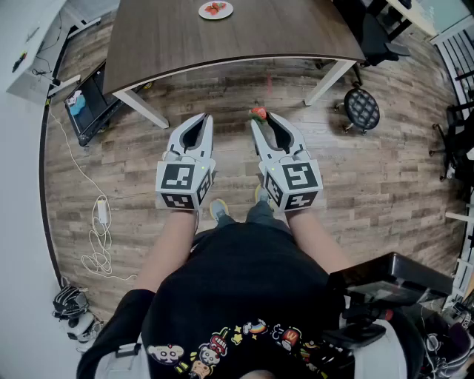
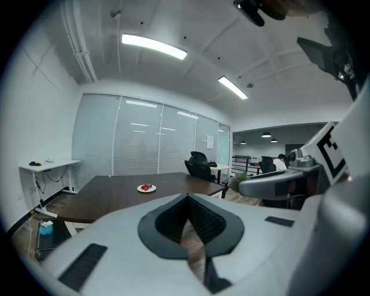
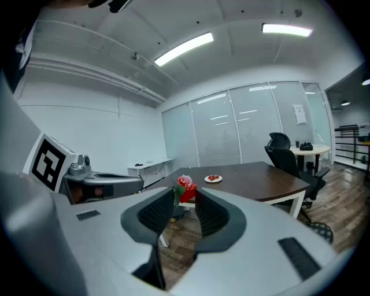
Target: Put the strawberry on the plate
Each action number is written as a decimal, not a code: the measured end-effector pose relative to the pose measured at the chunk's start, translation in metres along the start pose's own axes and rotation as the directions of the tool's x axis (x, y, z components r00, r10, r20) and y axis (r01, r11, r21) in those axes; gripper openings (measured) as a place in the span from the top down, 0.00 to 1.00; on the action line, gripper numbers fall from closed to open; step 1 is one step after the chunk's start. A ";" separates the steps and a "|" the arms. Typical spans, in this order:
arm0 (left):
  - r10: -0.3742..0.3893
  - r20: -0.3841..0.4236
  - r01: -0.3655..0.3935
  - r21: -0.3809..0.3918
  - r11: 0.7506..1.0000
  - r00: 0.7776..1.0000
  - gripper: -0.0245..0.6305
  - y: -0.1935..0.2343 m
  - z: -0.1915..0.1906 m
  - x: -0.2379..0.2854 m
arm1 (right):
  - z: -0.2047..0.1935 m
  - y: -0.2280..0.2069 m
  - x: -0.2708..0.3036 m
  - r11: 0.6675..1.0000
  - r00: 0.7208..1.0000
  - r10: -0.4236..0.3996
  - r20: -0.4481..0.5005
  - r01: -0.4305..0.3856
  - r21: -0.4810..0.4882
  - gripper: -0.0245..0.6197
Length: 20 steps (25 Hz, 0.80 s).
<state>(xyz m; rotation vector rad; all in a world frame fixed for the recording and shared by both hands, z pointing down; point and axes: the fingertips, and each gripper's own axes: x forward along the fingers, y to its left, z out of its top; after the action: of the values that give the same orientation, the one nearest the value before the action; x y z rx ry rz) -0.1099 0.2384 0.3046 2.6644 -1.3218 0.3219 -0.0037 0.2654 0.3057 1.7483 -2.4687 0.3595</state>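
A red strawberry (image 1: pixel 258 113) with a green leaf sits between the tips of my right gripper (image 1: pixel 260 118), which is shut on it above the wooden floor, short of the table. In the right gripper view the strawberry (image 3: pixel 185 187) shows at the jaw tips. My left gripper (image 1: pixel 205 118) hangs beside it at the same height, shut with nothing in it. A white plate (image 1: pixel 215 9) holding red fruit lies on the dark table (image 1: pixel 185 41), far ahead of both grippers. The plate (image 2: pixel 146 188) also shows small in the left gripper view, and the plate (image 3: pixel 213 178) in the right one.
The table's white legs (image 1: pixel 141 109) stand just ahead of the grippers. A black office chair (image 1: pixel 374 37) and a round black stool (image 1: pixel 361 109) stand to the right. A low cart (image 1: pixel 90 104) and a power strip with cables (image 1: pixel 102 215) lie at the left.
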 end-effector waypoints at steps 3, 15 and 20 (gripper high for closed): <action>0.006 -0.038 -0.006 -0.013 1.000 0.999 0.98 -0.011 -0.009 0.006 | -0.006 -0.010 -0.008 1.000 1.000 -0.013 -0.024 0.013 0.002 0.77; 0.030 -0.064 -0.031 -0.011 0.999 0.998 0.98 -0.037 -0.009 0.037 | -0.007 -0.052 -0.011 1.000 0.999 0.019 -0.031 -0.019 0.020 0.77; 0.043 -0.075 -0.044 -0.009 0.999 0.996 0.98 -0.060 -0.009 0.060 | -0.008 -0.079 -0.014 0.998 0.998 0.054 -0.031 -0.053 0.022 0.77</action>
<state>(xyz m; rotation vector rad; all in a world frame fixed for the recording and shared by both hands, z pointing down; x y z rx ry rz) -0.0277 0.2299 0.3260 2.5907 -1.3570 0.4136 0.0751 0.2550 0.3213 1.6736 -2.5021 0.4160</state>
